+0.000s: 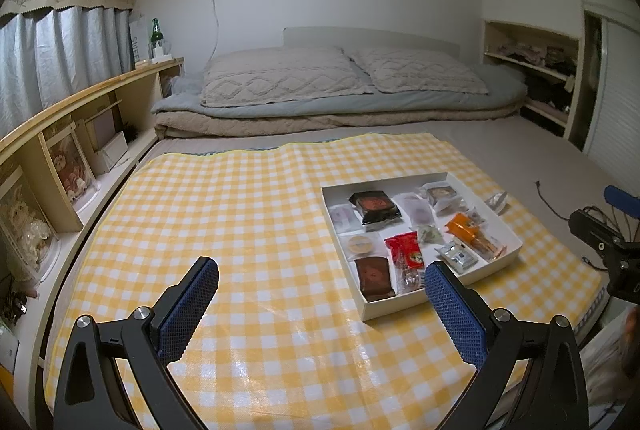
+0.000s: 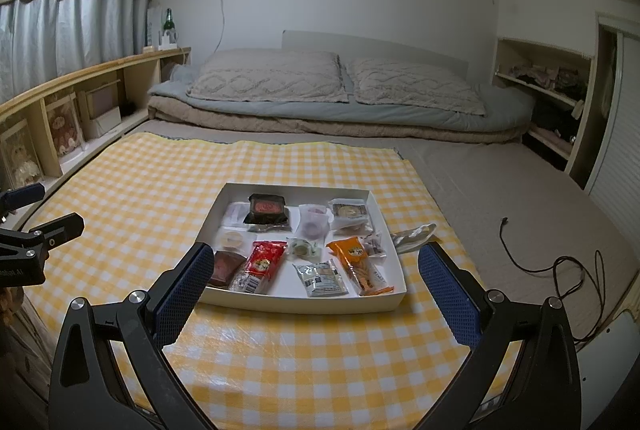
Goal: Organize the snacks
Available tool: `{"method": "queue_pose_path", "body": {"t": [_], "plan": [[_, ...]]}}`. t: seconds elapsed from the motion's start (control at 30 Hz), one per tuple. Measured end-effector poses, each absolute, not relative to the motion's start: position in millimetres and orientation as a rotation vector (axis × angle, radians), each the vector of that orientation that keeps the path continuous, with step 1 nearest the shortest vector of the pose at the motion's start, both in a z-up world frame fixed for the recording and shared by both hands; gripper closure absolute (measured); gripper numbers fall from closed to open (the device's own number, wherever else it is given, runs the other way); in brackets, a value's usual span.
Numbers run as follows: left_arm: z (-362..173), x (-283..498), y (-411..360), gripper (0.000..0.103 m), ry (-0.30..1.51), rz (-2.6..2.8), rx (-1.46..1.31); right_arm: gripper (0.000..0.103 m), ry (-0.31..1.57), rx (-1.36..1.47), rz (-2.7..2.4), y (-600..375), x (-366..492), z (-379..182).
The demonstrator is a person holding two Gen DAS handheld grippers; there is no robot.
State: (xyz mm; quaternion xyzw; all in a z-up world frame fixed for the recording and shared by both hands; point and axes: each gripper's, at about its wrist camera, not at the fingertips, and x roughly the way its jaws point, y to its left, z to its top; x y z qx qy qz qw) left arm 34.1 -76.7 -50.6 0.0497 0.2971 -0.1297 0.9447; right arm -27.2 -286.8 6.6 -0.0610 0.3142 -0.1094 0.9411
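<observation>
A white shallow box (image 2: 300, 304) (image 1: 400, 310) sits on a yellow checked cloth (image 2: 300, 358) (image 1: 248, 214). It holds several wrapped snacks: a red packet (image 2: 262, 262) (image 1: 408, 250), an orange packet (image 2: 356, 260) (image 1: 466, 226), a silver-grey packet (image 2: 322, 278) (image 1: 458, 256), a dark wrapped cake (image 2: 267, 208) (image 1: 374, 206) and a brown bar (image 2: 226, 266) (image 1: 372, 276). One clear wrapper (image 2: 414, 234) (image 1: 496, 200) lies outside the box's right side. My left gripper (image 1: 322, 270) is open and empty, left of the box. My right gripper (image 2: 316, 260) is open and empty, in front of the box.
The cloth lies on a bed with folded bedding and two pillows (image 2: 336, 82) at the back. A wooden shelf (image 1: 80, 118) runs along the left. A black cable (image 2: 560, 266) lies on the grey sheet at right. An open closet (image 2: 560, 102) stands at far right.
</observation>
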Motion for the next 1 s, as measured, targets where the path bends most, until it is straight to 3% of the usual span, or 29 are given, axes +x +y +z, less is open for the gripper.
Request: {"method": "queue_pose_path", "body": {"t": [1.0], "plan": [[-50.6, 29.1, -81.4, 0.000, 0.598, -0.232, 0.109, 0.000, 0.647, -0.135, -0.216, -294.6, -25.9, 6.0]]}}
